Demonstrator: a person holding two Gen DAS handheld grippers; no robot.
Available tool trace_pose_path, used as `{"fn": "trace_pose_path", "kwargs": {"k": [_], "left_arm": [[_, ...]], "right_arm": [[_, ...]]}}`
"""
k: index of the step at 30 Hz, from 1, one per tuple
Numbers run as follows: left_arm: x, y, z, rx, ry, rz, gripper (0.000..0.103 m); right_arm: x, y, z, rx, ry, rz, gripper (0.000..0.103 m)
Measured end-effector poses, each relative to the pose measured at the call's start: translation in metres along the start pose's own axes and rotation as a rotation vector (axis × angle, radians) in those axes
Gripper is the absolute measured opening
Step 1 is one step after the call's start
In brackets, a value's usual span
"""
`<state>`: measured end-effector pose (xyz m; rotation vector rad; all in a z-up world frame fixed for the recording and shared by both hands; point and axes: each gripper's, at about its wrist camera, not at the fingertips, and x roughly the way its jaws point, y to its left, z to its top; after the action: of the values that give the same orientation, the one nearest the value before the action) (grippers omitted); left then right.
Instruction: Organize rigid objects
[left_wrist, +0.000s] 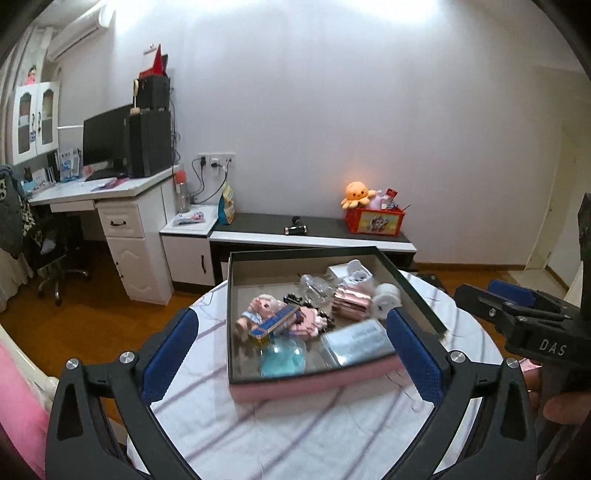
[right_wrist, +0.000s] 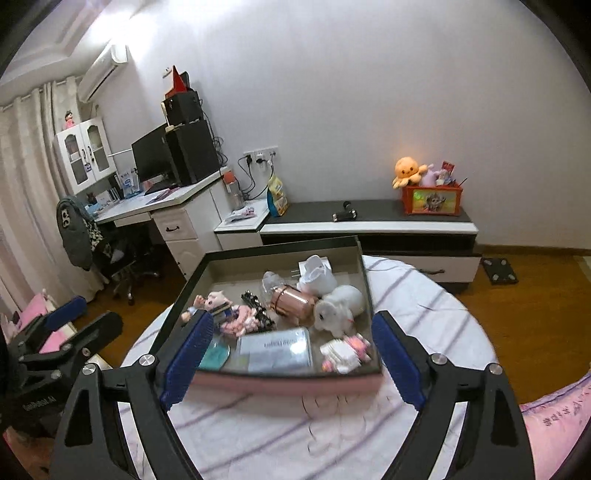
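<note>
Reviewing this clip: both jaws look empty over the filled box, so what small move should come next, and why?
Probably draw both grippers back. The left gripper and right gripper stand open and hold nothing, the toys lie inside the box, and the tablecloth around it shows nothing loose.

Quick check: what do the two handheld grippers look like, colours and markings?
Both match: black plastic frames with silver screws and two fingers carrying ribbed blue pads. Left gripper; right gripper. White lettering marks their bodies, "DAS" visible on the right one, seen from the left wrist view. No cables or sleeves visible.
</note>
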<state>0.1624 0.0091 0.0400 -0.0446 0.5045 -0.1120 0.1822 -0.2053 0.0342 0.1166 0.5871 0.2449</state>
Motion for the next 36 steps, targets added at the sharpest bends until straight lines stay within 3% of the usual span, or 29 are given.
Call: {"fn": "trace_pose_path", "kwargs": {"k": [7, 18, 23, 36], "left_arm": [[-0.055, -0.002, -0.024, -0.019, -0.048, 0.01, 0.103], [-0.099, 0.0, -0.073, -0.062, -0.053, 0.038, 0.103], [-0.112, 0.001, -0.086, -0.066, -0.064, 0.077, 0.103], [-0.13, 0.004, -0.091, -0.084, -0.086, 0.093, 0.103]], "right_arm": [[-0.06, 0.009, -0.036, 0.001, -0.071, -0.042, 0.089], [-0.102, 0.018, -0.09, 0.023, -0.081, -0.132, 0.089], [-0.114, 0.026, -0.099, 0.017, -0.1, -0.179, 0.089], [-0.119, 0.04, -0.106, 0.0, -0.112, -0.167, 0.089]]}}
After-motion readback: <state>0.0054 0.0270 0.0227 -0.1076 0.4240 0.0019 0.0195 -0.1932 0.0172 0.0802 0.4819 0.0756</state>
